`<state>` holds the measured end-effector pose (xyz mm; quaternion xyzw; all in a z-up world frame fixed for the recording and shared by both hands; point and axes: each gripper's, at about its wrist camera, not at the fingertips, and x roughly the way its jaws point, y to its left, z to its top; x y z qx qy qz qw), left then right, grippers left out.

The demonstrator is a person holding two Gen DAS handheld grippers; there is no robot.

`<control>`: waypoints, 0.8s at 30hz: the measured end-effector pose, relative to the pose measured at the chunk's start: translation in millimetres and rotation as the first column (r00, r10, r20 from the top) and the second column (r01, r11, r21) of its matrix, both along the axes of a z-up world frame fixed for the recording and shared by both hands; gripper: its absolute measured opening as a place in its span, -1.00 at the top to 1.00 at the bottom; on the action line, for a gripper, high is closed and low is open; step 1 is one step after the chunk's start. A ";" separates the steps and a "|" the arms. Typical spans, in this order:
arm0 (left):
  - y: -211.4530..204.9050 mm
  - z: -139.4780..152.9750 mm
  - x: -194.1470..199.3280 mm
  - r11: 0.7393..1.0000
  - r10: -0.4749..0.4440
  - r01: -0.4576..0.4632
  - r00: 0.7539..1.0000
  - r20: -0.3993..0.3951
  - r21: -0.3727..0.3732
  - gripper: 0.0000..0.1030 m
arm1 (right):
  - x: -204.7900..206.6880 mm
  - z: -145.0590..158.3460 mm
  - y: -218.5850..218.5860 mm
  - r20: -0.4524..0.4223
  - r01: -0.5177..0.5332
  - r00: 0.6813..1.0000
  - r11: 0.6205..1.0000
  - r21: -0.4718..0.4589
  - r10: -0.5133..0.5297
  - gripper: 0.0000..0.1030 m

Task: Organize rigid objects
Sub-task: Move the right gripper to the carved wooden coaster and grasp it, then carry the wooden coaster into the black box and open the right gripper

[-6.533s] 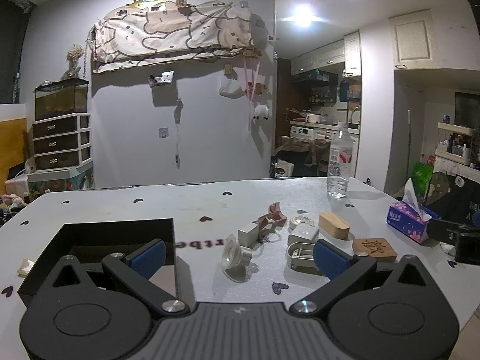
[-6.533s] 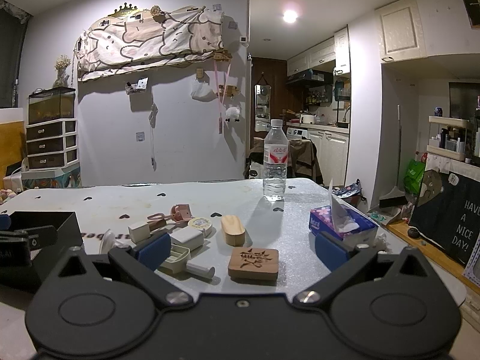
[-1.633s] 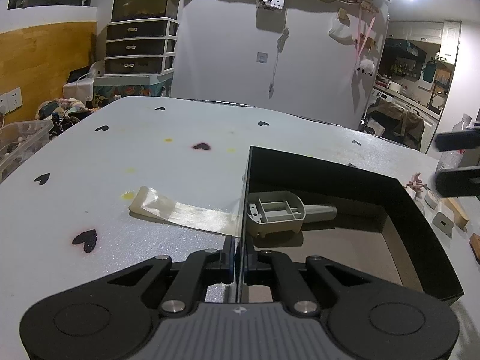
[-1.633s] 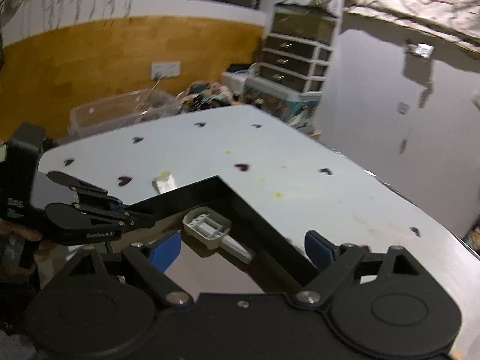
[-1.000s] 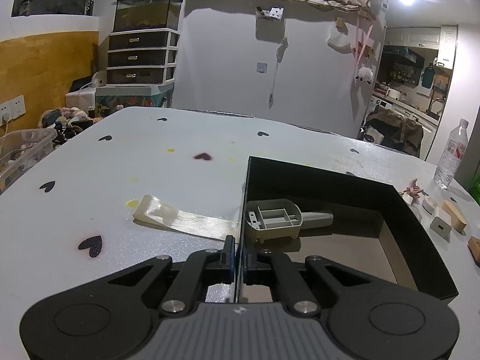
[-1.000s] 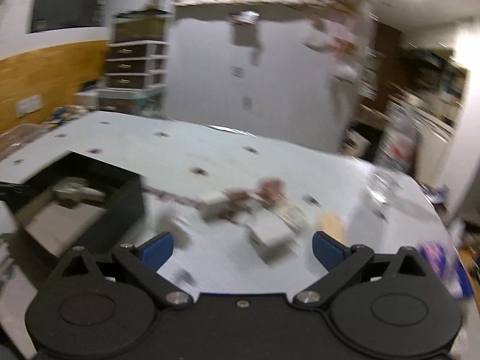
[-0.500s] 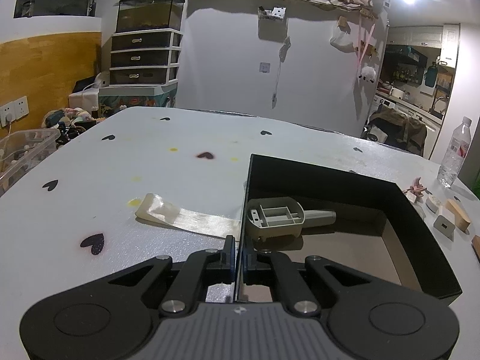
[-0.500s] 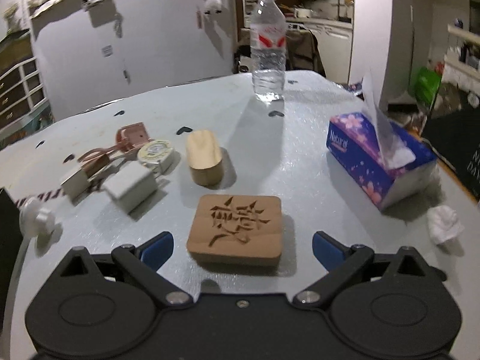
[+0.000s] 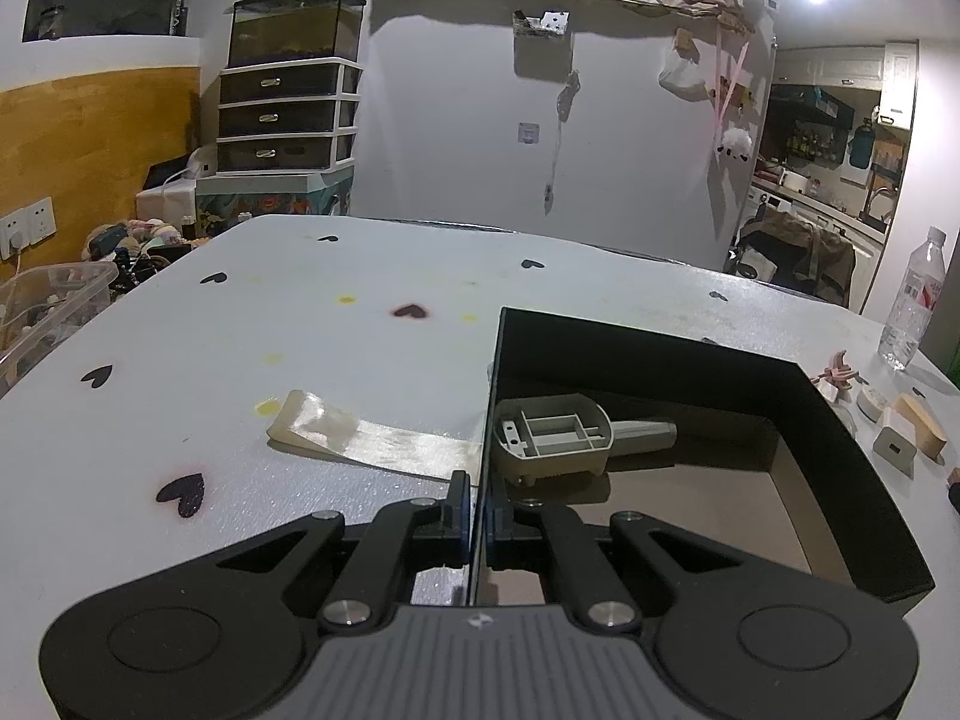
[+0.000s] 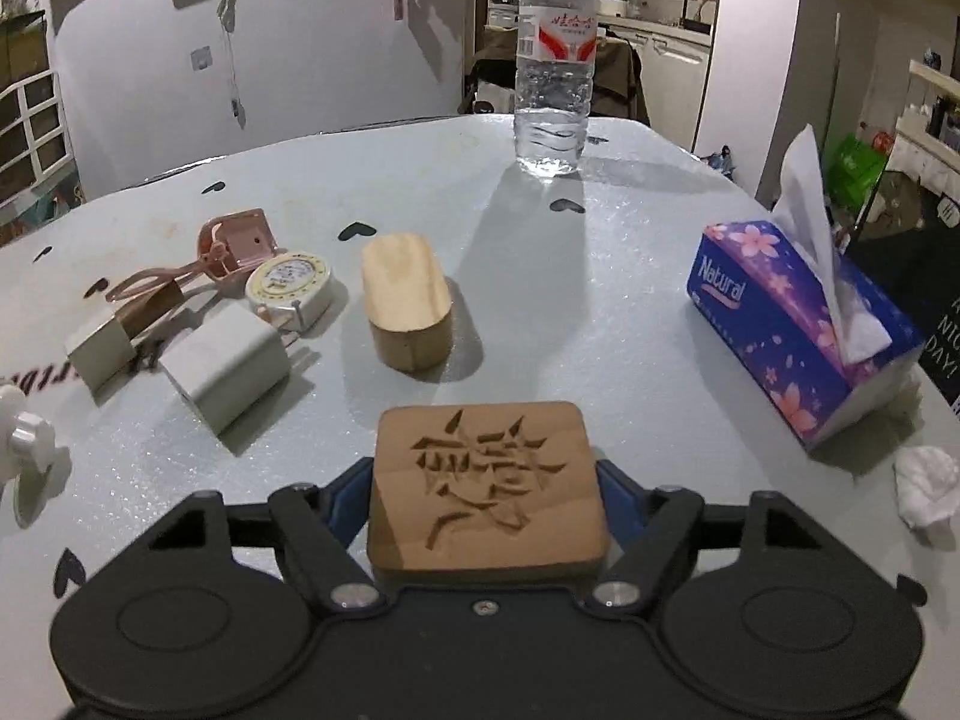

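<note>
Now, from the left wrist, the left tongs [image 9: 474, 507] pinch the near wall of the black box [image 9: 840, 420], one finger on each side. A grey scoop [image 9: 558, 435] lies inside the box by that wall. A strip of tape [image 9: 366, 438] sits on the worktop [image 9: 240, 330] just outside.

From the right wrist, the right tongs [image 10: 485, 501] have been closing around the wood block [image 10: 486, 486] at the worktop's near edge. Their blue pads [image 10: 347, 495] sit right at its sides, though I cannot tell if they squeeze it. Past it lie an oval block [image 10: 405, 297], a white plug [image 10: 225, 363], a tape measure [image 10: 291, 282], a bottle [image 10: 555, 66] and a tissue box [image 10: 792, 324].
</note>
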<state>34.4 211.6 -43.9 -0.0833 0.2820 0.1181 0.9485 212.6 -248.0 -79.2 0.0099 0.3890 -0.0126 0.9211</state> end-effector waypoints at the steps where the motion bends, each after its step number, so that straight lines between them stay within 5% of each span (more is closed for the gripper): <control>1: 0.2 -0.1 0.7 1.000 -0.001 0.001 1.000 0.001 -0.001 0.93 | -0.2 0.5 0.0 -0.004 -0.008 1.000 1.000 0.002 0.008 -0.49; 11: 2.9 -1.8 -1.8 1.000 -0.014 0.015 1.000 0.015 -0.007 0.93 | -33.7 46.7 45.5 0.058 -0.209 0.977 0.971 0.118 0.204 -0.49; 20: 4.5 -1.1 -1.7 1.000 -0.022 0.022 1.000 0.014 -0.006 0.93 | -52.9 111.4 160.6 0.122 -0.539 0.842 0.807 0.241 0.526 -0.49; 24: 4.3 -1.4 -1.1 1.000 -0.023 0.023 1.000 0.014 -0.005 0.93 | -49.2 113.8 215.3 0.058 -0.582 0.802 0.756 0.298 0.595 -0.49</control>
